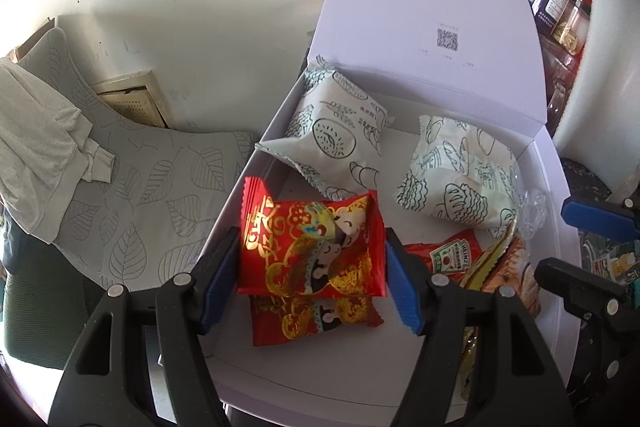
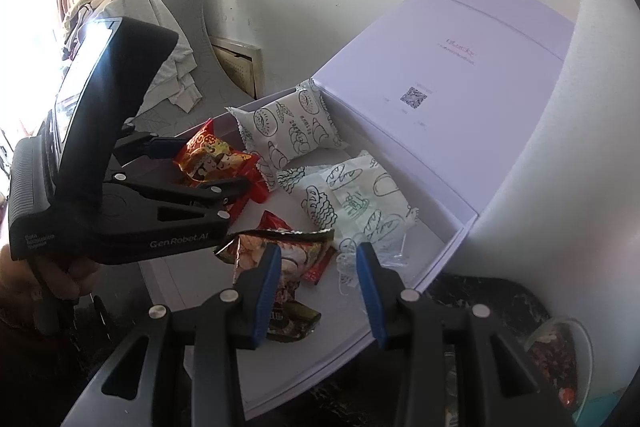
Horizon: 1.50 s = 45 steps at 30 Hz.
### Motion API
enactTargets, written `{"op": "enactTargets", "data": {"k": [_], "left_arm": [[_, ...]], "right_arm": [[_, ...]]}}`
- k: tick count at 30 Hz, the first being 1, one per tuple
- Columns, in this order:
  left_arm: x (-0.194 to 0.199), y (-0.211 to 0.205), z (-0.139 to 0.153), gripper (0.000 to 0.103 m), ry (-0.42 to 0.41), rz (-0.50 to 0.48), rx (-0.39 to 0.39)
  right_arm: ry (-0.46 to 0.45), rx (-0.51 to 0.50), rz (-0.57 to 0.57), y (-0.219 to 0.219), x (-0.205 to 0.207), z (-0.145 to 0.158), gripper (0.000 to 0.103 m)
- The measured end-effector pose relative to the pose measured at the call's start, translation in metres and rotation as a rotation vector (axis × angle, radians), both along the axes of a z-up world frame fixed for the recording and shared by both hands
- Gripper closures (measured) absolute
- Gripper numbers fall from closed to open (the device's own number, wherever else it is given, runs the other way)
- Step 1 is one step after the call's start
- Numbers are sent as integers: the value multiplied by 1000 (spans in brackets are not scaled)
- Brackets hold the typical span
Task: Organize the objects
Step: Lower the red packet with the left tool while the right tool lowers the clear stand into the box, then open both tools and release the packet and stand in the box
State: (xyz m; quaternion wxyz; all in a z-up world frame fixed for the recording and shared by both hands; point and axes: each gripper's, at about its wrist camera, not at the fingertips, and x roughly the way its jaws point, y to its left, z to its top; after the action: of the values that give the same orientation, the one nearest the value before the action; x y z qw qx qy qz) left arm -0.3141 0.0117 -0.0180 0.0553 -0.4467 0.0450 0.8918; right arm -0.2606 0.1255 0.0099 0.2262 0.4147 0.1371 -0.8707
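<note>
The red snack packet [image 1: 312, 247] sits between the blue pads of the left tool [image 1: 312, 267], which clamps it by its side edges, held above a second red packet [image 1: 316, 319] lying on the floor of the white box [image 1: 536, 187]. From the held packet, two white bread-print packets lie at twelve o'clock [image 1: 332, 131] and two o'clock [image 1: 452, 179], and a ketchup sachet [image 1: 452, 255] at three o'clock. The right tool [image 2: 316, 287] hangs over the box's near edge, its jaws narrowly apart with nothing gripped; a dark noodle packet [image 2: 288, 259] lies just behind its left pad. Most snacks seem already boxed. What remains, I judge, is setting down the held packet, tidying the pile and closing the lid [image 1: 432, 7].
</note>
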Motion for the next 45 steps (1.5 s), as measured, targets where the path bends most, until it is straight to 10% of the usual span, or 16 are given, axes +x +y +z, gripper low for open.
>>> {"op": "enactTargets", "data": {"k": [45], "left_arm": [[74, -39, 90, 13, 161, 169, 76]], "right_arm": [[183, -111, -73, 15, 53, 79, 38]]}}
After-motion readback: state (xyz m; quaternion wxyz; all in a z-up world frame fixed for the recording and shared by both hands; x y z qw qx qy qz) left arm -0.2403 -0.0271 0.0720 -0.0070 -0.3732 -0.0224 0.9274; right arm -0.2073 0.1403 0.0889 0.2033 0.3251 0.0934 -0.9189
